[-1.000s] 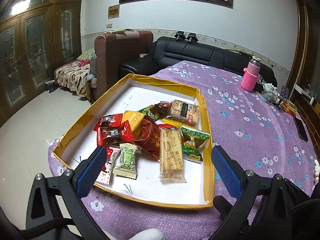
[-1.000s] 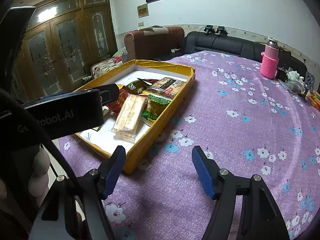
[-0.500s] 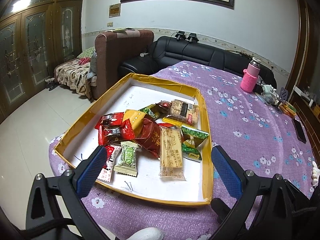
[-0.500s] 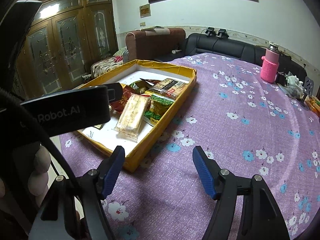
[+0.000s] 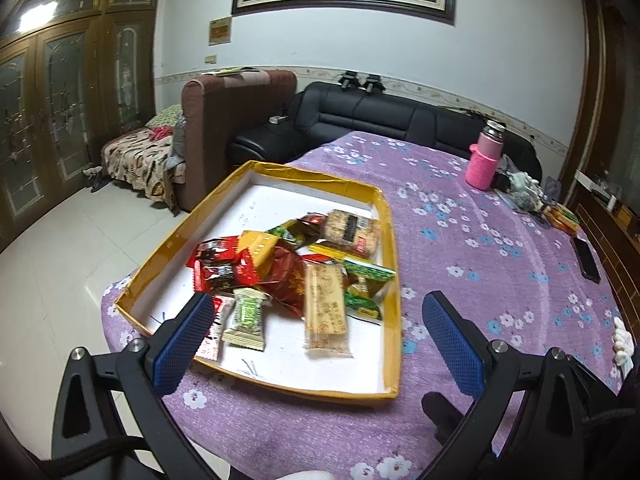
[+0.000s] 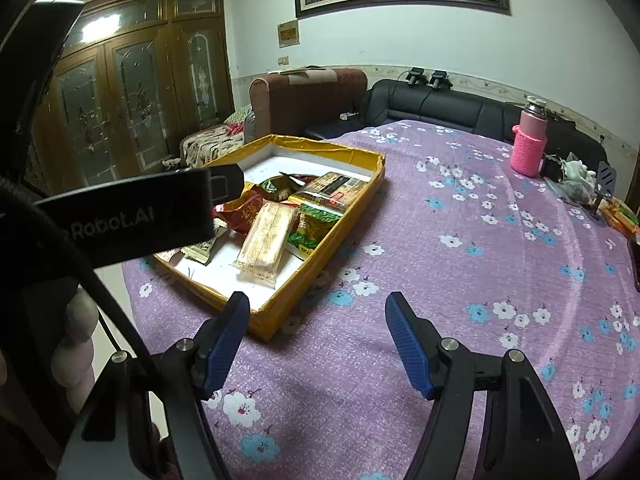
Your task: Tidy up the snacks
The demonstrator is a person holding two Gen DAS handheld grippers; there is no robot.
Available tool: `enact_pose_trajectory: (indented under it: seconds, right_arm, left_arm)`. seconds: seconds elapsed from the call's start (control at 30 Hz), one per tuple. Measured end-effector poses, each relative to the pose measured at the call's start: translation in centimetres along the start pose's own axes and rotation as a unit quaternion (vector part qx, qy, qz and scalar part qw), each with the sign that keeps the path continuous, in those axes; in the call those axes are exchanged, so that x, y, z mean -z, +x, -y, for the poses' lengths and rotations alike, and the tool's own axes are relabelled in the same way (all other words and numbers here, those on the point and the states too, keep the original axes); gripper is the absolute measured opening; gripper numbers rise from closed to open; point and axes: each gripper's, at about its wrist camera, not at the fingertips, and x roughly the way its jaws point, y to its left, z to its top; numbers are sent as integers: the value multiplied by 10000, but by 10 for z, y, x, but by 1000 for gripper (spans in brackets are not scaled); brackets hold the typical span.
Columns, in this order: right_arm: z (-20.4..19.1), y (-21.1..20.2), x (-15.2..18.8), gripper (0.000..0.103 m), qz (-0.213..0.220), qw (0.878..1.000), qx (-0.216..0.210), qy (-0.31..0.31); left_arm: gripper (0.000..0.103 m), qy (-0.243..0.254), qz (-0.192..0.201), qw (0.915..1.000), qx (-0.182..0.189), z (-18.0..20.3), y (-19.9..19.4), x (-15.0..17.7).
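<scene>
Left wrist view, left to right. Left gripper [image 5: 316, 332] spread wide, nothing between the blue pads; it hangs over the near edge of the shallow yellow-rimmed cardboard tray with white floor [image 5: 256, 172]. Since a second ago the tray sits smaller and slightly higher in view, so the gripper has drawn back a little; its spread is unchanged.

Snacks lie in a loose overlapping heap toward the tray's right half: red wrappers [image 5: 222, 268], a pale green-and-white candy packet [image 5: 246, 318], a long tan biscuit bar [image 5: 326, 310], a green packet [image 5: 366, 280], a brown square cracker pack [image 5: 350, 232]. None has shifted over the second.

Right wrist view: right gripper [image 6: 316, 344] also wide and empty, over the purple floral tablecloth [image 6: 460, 240] just right of the tray's near corner. It too has pulled back slightly.

Judgement: both tools retreating with no grasp; the heap fits either unsorted snacks or snacks already gathered into the tray. Pink flask [image 5: 486, 160] far right, well apart.
</scene>
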Motion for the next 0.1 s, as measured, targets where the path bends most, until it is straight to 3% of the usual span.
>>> enact_pose_trajectory:
  seconds: [0.1]
  right_arm:
    - [8,-6,-1,70,51,9999,33,152]
  left_arm:
    - [103,82,-13,9999,70,9,-3,-2]
